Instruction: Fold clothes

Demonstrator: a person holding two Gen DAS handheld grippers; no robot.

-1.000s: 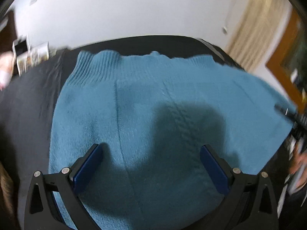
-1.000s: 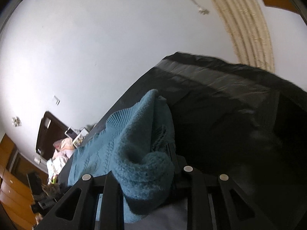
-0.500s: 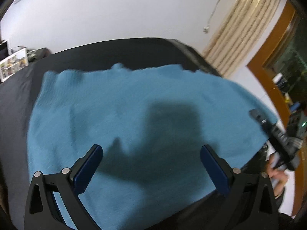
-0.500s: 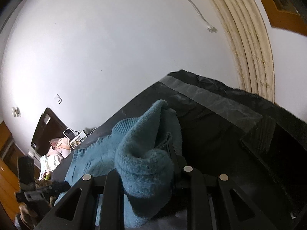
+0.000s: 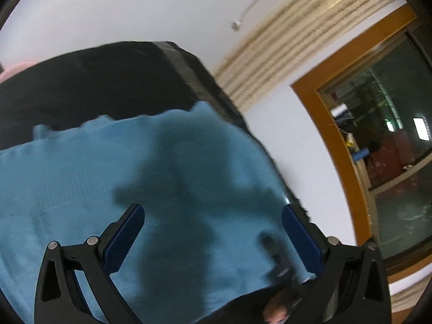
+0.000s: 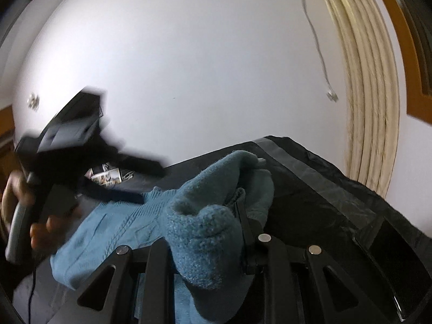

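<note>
Swung rightward, the left gripper [image 5: 213, 239] gapes wide, empty, over the blue sweater [image 5: 113, 178]; right gripper [image 6: 205, 232] pinches a bunched sweater edge.

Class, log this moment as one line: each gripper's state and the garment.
left gripper: open, above sweater | right gripper: shut on blue sweater | surface: black cover

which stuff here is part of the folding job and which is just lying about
Job: blue sweater, right gripper clamped on a bunch of it, left gripper open above it, black-covered table.
Lying about: photo prints, curtain, wall cable.
</note>
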